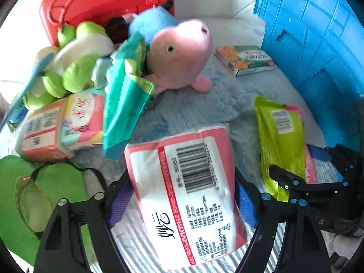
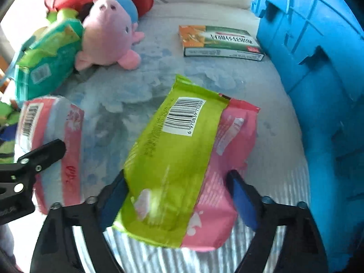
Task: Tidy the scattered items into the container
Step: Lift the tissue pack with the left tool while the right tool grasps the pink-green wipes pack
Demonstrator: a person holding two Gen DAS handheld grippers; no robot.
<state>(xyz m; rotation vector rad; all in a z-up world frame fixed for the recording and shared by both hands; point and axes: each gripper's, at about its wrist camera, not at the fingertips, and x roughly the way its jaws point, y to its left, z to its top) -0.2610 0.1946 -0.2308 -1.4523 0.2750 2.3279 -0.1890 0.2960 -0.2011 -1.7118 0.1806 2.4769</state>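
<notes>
2 claws gripping: left claw (image 1: 182,195) clamps white-red pack (image 1: 182,193); right claw (image 2: 177,195) green-pink pack (image 2: 175,159); left view alone shows green slipper (image 1: 45,188).

- The right gripper (image 2: 176,195) clamps a green-and-pink packet (image 2: 182,159), lifted off the bedspread (image 2: 141,86).
- A blue crate (image 2: 318,68) stands right.
- A pink plush pig (image 2: 109,36) lies far left.

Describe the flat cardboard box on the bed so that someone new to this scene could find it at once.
Start at the big blue crate on the right. Just beside its near wall, on the pale blue bedcover, lies a flat cardboard box. Unlike the soft plastic packets and the pink pig toy nearby, it is rigid, with an orange and green printed top.
</notes>
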